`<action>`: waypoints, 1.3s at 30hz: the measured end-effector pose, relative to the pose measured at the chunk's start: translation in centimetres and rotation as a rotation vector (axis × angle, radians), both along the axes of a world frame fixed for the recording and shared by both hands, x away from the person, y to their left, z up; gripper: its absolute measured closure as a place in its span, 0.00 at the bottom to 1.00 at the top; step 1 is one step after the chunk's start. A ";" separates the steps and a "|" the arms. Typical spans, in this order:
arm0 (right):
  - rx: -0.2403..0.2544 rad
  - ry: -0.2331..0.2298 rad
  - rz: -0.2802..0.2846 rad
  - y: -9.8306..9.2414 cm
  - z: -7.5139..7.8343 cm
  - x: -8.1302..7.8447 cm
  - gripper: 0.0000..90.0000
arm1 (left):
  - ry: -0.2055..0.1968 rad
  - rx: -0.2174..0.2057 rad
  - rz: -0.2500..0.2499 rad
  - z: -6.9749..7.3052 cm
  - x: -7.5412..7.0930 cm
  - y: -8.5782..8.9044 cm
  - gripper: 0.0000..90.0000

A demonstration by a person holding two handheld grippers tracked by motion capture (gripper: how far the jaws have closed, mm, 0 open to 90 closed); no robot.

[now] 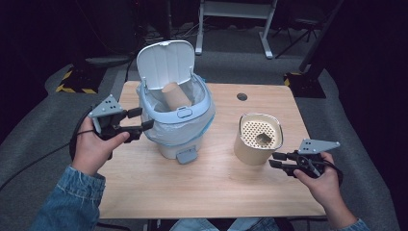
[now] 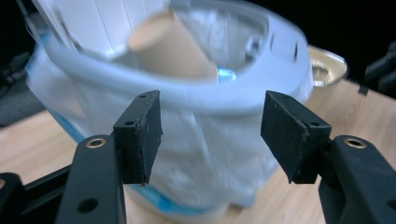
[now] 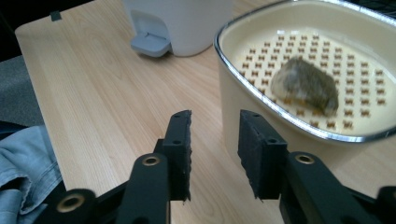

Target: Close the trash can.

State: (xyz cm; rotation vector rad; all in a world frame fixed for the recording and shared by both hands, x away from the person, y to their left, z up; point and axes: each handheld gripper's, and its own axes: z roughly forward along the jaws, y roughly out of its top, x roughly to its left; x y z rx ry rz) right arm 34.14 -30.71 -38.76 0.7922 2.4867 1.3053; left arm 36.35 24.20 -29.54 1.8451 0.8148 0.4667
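Though blur smears the white lidded plastic bin [image 2: 196,140] at frame centre, we see the left gripper [image 2: 211,135] spread, empty; right gripper [image 3: 215,154] narrowly parted, empty.

1. Pale blue-and-white plastic pedal bin [image 1: 179,126]: upright at the middle of the light wooden surface [image 1: 211,185], lid raised, clear liner bag folded over its rim.
2. Brown cardboard tube [image 1: 176,95]: leaning tilted inside the bin, upper end above the rim.
3. Cream perforated-top container [image 1: 258,138]: upright right of the bin, a small grey-brown lump [image 3: 306,85] resting on its perforated insert.
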 end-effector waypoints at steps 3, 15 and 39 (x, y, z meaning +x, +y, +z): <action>-0.020 -0.012 -0.014 -0.3 -1.2 -0.5 0.68 | -0.029 -0.003 0.016 1.6 0.5 0.2 0.43; -0.034 -0.022 -0.134 -2.3 -7.9 -0.6 0.48 | -0.076 0.034 0.066 5.3 2.8 -0.1 0.41; -0.014 0.053 -0.070 -3.0 -10.4 -0.6 0.72 | -0.145 -0.021 0.116 11.3 8.9 -0.9 0.54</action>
